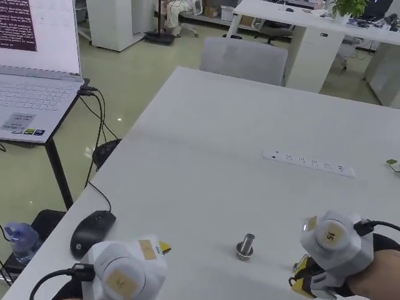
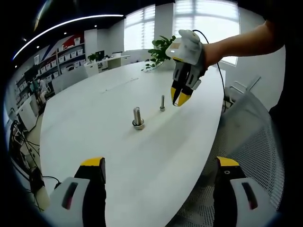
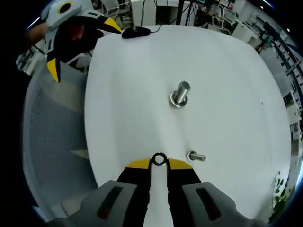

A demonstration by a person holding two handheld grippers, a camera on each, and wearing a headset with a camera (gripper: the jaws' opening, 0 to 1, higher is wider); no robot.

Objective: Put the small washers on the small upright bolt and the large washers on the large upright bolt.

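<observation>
Between your right gripper tips sits one small washer. The jaws are closed almost fully, pinching it by the rim, with the hole facing back at the camera. The small upright bolt is just beside those tips, off to their right. The large upright bolt is farther ahead of the jaws on the white table.

Your left gripper has its jaws spread wide and nothing in them, hanging over the near table edge.

Handling, as a guess: the washer is thin steel, stiff, light and slick, so it could twist or pop out. Grip the rim only, leave the hole free, and level it over the bolt tip.

Counts:
- Bolts: two, one small and one large.
- Washers: one sure.
- The ring at the large bolt's foot could be a washer or the bolt head; can't tell.
</observation>
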